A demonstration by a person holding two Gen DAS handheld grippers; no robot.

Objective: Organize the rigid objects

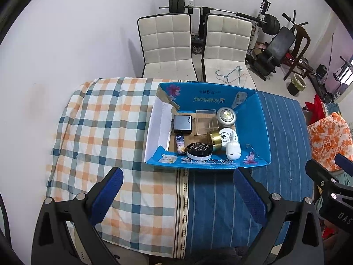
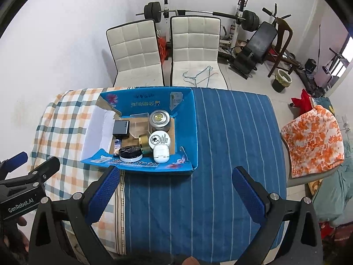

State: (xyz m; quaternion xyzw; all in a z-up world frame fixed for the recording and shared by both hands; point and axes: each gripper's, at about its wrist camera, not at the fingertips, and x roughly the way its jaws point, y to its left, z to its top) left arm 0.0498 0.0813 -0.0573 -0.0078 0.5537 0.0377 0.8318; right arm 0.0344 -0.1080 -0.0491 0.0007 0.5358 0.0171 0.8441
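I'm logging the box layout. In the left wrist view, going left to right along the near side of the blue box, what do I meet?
Small blue printed packet → round black-lidded compact → gold metal jar → white egg-shaped case.

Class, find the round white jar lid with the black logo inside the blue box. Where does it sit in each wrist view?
Left wrist: white jar lid, right of centre, beside the gold jar.
Right wrist: white jar lid, left of centre.
Shared landmark: the blue cardboard box.
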